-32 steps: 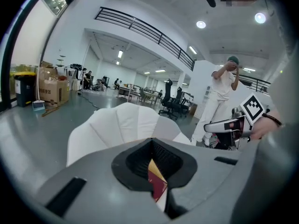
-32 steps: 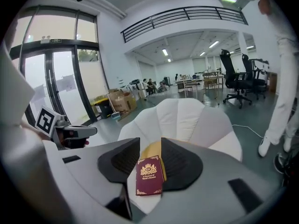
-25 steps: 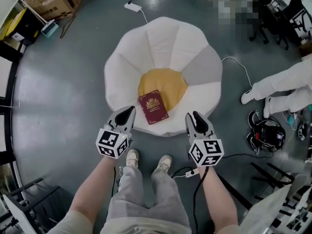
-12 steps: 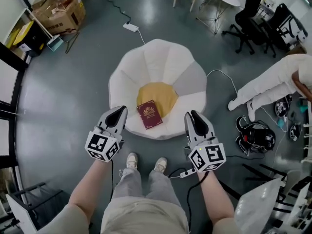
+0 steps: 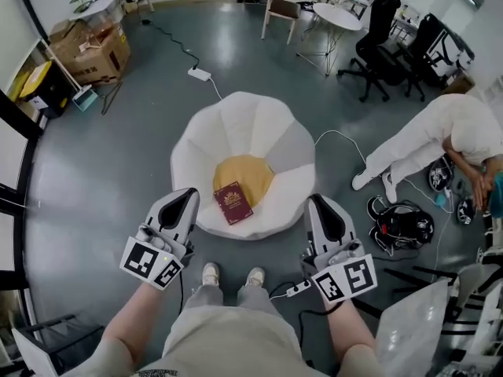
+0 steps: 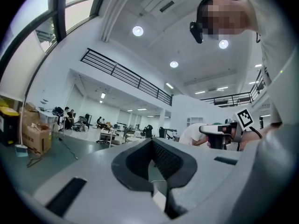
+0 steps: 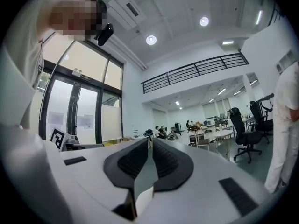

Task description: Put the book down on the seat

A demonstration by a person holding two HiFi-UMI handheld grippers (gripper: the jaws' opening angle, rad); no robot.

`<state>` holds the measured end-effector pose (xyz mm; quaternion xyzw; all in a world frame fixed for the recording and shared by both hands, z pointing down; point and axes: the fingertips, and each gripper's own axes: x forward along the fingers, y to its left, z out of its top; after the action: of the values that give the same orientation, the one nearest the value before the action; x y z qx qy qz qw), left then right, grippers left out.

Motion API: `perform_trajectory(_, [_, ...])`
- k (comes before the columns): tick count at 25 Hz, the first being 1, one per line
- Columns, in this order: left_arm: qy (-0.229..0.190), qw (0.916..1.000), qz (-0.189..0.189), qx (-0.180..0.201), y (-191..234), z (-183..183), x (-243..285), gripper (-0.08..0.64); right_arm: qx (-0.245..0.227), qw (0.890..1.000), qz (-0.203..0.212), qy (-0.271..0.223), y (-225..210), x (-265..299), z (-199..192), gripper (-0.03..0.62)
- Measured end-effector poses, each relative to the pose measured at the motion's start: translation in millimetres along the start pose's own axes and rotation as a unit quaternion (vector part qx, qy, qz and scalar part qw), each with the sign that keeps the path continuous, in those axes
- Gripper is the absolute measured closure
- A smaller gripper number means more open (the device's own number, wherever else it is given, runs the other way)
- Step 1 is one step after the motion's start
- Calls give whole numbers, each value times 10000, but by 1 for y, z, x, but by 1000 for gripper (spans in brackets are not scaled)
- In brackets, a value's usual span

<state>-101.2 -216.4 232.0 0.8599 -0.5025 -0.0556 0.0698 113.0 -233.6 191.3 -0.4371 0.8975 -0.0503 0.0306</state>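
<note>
A dark red book (image 5: pixel 233 203) lies flat on the front part of the white petal-shaped seat (image 5: pixel 236 124), half on its yellow centre cushion (image 5: pixel 250 171). Neither gripper touches it. My left gripper (image 5: pixel 187 197) hovers just left of the seat's front edge, and in the left gripper view (image 6: pixel 151 141) its jaws meet with nothing between them. My right gripper (image 5: pixel 320 204) hovers at the seat's front right. In the right gripper view (image 7: pixel 150 142) its jaws are closing, almost together, and they hold nothing. Both gripper views look out across the room, not at the book.
A person in white (image 5: pixel 428 140) bends down at the right beside black gear (image 5: pixel 401 225) on the floor. Cardboard boxes (image 5: pixel 90 49) stand at the back left. A power strip (image 5: pixel 198 74) and cable lie behind the seat. Office chairs (image 5: pixel 377 30) and a round table (image 5: pixel 339 12) stand at the back.
Both grippers have drawn back from the seat toward my body and a little apart. The view has pulled back, so the seat looks smaller. The book lies where it was.
</note>
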Motion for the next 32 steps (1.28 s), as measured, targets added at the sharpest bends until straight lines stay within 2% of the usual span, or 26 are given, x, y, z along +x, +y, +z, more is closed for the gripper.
perform_trajectory(6, [-139, 9992, -77, 364, -32, 31, -34, 557, -74, 9998, -77, -185, 23, -35, 27, 581])
perform_trajectory(11, [-174, 9939, -33, 1087, -51, 46, -57, 557, 6, 9999, 83, -148, 45, -56, 27, 591])
perform_trajectory(16, [-175, 9888, -134, 1475, -68, 44, -58, 557, -287, 9995, 109, -97, 58, -58, 30, 591])
perform_trajectory(18, [-10, 9837, -253, 1779, -78, 38, -59, 557, -320, 9994, 95, -98, 61, -57, 33, 591])
perform_trajectory(21, [191, 9717, -526, 2294, -93, 31, -59, 557, -319, 9993, 112, -143, 64, -55, 37, 591])
perform_trajectory(22, [210, 9711, -584, 2306, -96, 31, -59, 557, -332, 9993, 118, -146, 65, -54, 37, 591])
perform_trajectory(27, [12, 9834, -599, 1714, -100, 40, -63, 557, -332, 9992, 132, -162, 66, -51, 37, 591])
perform_trajectory(32, [-63, 9860, -660, 1531, -101, 45, -63, 557, -371, 9992, 94, -125, 66, -47, 30, 592])
